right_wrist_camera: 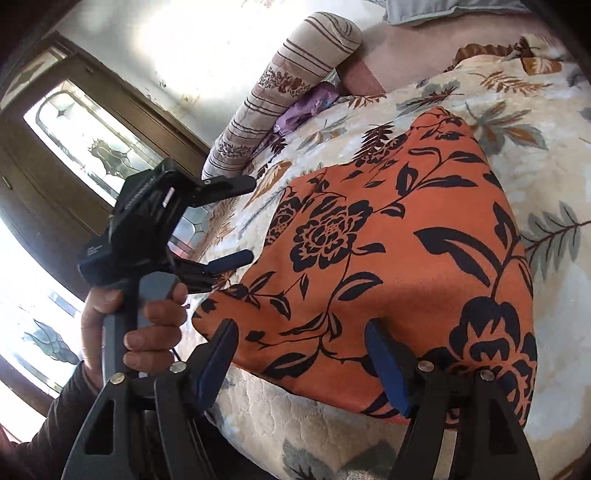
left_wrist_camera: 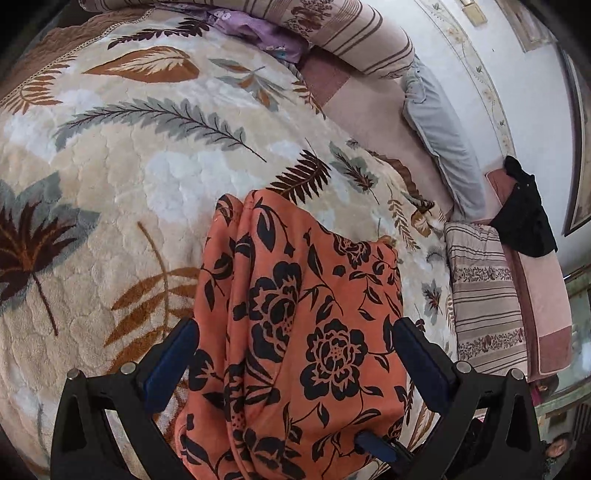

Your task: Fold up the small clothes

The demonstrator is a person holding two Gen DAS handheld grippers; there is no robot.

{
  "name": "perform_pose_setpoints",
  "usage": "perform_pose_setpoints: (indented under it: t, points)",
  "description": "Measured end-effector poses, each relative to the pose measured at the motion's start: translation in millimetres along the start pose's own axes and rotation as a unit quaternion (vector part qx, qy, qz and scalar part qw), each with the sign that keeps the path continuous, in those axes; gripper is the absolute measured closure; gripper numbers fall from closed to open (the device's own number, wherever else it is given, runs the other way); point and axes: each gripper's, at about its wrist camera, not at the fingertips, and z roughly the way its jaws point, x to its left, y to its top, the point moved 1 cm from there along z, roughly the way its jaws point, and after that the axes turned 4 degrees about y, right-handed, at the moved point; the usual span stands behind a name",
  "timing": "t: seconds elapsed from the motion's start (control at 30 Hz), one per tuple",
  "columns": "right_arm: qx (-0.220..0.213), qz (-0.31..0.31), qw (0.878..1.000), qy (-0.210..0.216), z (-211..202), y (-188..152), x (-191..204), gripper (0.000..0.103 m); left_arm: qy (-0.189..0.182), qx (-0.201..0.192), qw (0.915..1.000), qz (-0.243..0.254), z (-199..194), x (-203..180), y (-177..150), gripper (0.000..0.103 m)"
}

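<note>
Two grippers, the left gripper [left_wrist_camera: 291, 354] and the right gripper [right_wrist_camera: 301, 360], have their jaws let go, wide apart, holding nothing. The orange flowered cloth [right_wrist_camera: 388, 240] lies folded on the leafy blanket [left_wrist_camera: 129, 155]. This fold looks finished; next comes another small garment. Striped pillows [left_wrist_camera: 351, 33] sit at twelve o'clock, by the white wall.

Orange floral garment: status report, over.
Both grippers, left and right, open. Orange floral garment folded flat on leaf-print blanket. Nothing obstructing.
</note>
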Motion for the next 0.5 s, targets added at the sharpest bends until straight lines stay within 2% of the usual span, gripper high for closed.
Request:
perform_pose_setpoints:
  t: [0.13,0.23,0.5]
  points:
    - [-0.004,0.015,1.000,0.020,-2.8,0.2,-4.8,0.029,0.014,0.012,0.9996,0.021,11.7,-9.8,6.0,0.000]
    - [-0.002,0.023,0.999,0.028,-3.6,0.9,-6.1,0.029,0.027,0.026,0.9992,0.017,24.9,-6.9,8.7,0.000]
    - [-0.002,0.034,0.999,0.041,-3.7,1.7,-11.5,0.029,-0.008,0.077,0.9967,0.022,41.6,-6.5,10.7,0.002]
